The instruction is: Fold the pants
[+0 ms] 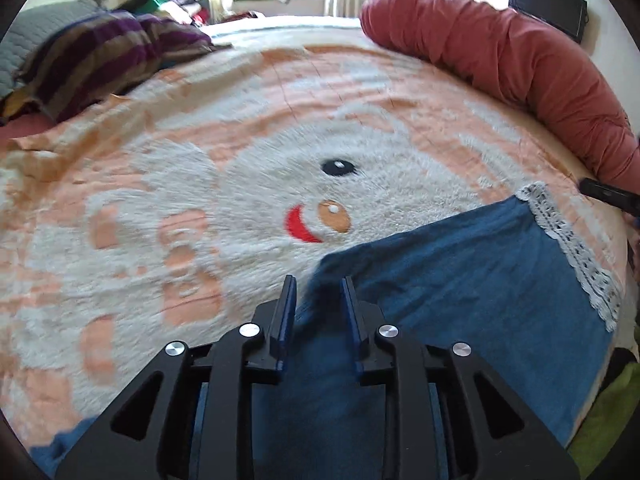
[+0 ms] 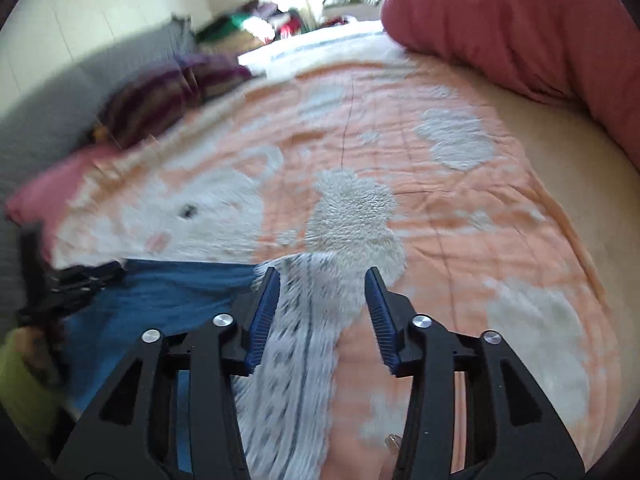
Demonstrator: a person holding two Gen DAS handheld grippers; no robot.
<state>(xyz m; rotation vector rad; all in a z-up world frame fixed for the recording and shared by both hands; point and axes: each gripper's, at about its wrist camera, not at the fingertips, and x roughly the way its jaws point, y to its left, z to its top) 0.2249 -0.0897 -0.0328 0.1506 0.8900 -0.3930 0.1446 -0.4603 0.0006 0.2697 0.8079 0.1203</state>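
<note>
The blue pants [image 1: 460, 280] lie flat on the bed's peach and white fleece blanket [image 1: 240, 152], with a white lace hem [image 1: 576, 256] along their right end. My left gripper [image 1: 318, 280] is open and empty, its fingers just above the pants' far left corner. In the right wrist view the pants [image 2: 168, 296] lie to the left and the lace hem [image 2: 296, 344] runs under my right gripper [image 2: 322, 276], which is open and empty above it. The right gripper's tip shows in the left wrist view at the far right [image 1: 608, 196].
A long red bolster [image 1: 520, 60] lines the bed's right side. A striped purple and brown blanket [image 1: 108, 56] and a grey quilt [image 1: 36, 36] lie at the far left. A green cloth [image 1: 608, 420] sits at the near right edge of the bed.
</note>
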